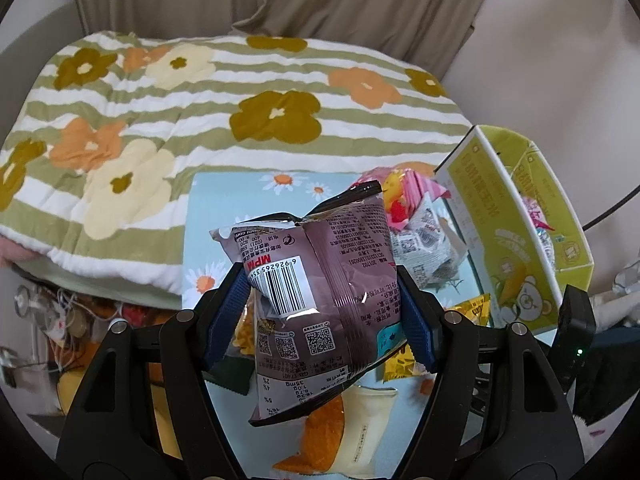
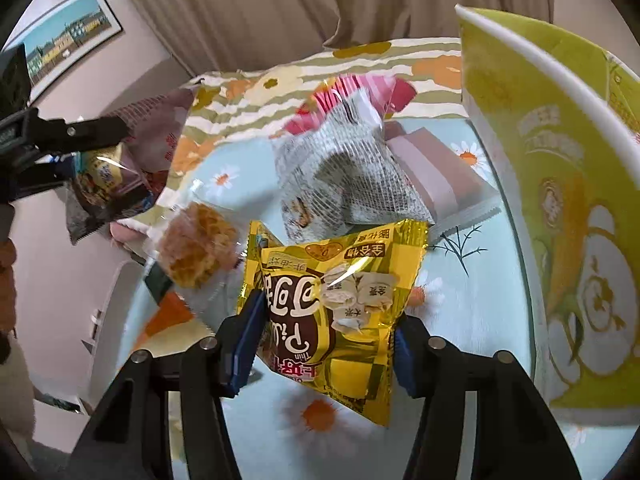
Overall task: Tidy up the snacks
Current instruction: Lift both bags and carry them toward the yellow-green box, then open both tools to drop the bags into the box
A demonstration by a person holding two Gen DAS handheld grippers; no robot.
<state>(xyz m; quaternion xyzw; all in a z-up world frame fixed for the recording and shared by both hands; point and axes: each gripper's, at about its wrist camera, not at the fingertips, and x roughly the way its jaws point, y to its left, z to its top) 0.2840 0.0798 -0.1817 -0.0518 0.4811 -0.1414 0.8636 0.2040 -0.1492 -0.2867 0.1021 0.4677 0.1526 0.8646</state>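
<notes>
1. Setting: a home, most likely a bedroom.
2. Ahead of the left tool lies a quilt [image 1: 224, 112] with green stripes and a flower print, spread over a bed.
3. Beige curtains [image 2: 304, 4] hang beyond it.
4. Up and left of the right tool, a framed picture [image 2: 66, 38] hangs on the wall.
5. Below both tools, a daisy-print tablecloth [image 2: 476, 292] carries snack packets.

We see the left gripper [image 1: 320, 304] clamping a brown snack bag [image 1: 320, 292] above the daisy-print table [image 1: 232, 200], yellow-green box [image 1: 516, 216] at its right edge.
</notes>
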